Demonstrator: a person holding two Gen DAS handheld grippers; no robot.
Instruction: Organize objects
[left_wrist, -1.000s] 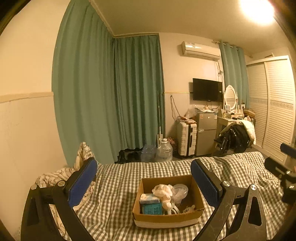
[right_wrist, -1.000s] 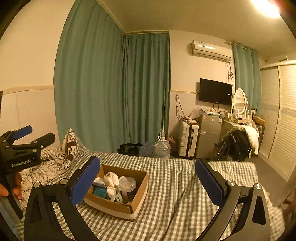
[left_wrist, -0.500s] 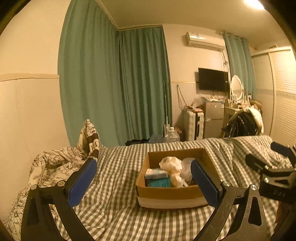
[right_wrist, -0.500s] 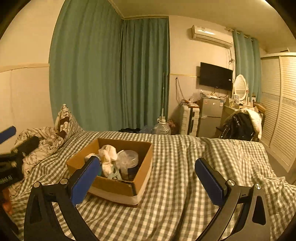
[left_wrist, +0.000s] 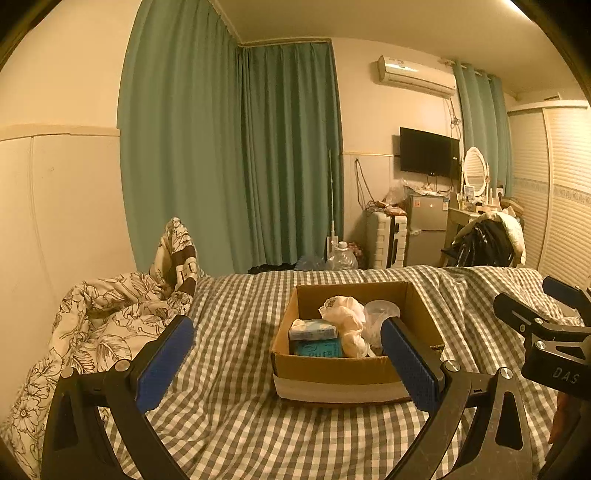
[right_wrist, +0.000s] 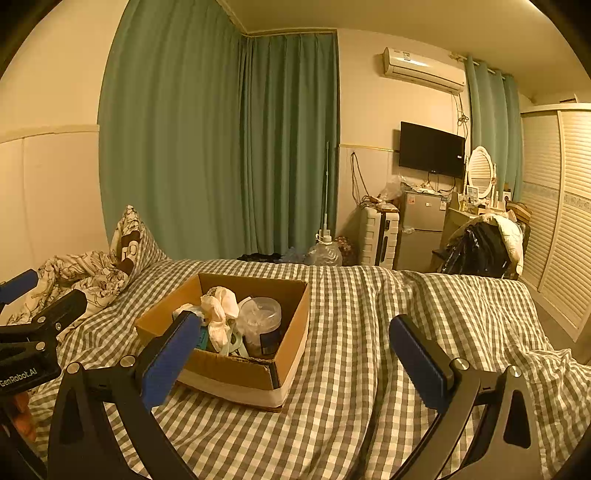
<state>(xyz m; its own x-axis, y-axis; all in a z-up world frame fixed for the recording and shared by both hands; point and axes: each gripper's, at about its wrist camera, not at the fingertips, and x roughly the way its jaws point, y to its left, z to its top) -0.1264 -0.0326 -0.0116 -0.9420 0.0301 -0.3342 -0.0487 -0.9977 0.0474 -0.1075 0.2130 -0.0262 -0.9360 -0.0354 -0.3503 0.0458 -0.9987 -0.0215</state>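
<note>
An open cardboard box (left_wrist: 332, 373) sits on the checked bed cover, also seen in the right wrist view (right_wrist: 291, 332). It holds a teal packet (left_wrist: 320, 348), a pale tissue pack (left_wrist: 313, 329), a crumpled white cloth (left_wrist: 347, 325) and a clear plastic tub (right_wrist: 262, 314). My left gripper (left_wrist: 286, 363) is open and empty, just short of the box's near wall. My right gripper (right_wrist: 291, 354) is open and empty, to the right of the box. The right gripper also shows in the left wrist view (left_wrist: 543, 332).
A floral quilt and pillow (left_wrist: 110, 314) lie heaped at the left by the wall. Checked bed cover (right_wrist: 369, 369) spreads around the box. Beyond the bed stand water bottles (right_wrist: 327, 253), a suitcase (right_wrist: 378, 240), a small fridge (right_wrist: 421, 229) and a chair with clothes (right_wrist: 480, 247).
Both grippers have dropped lower and come closer to the box, which now looks larger. Both stay open and empty.
</note>
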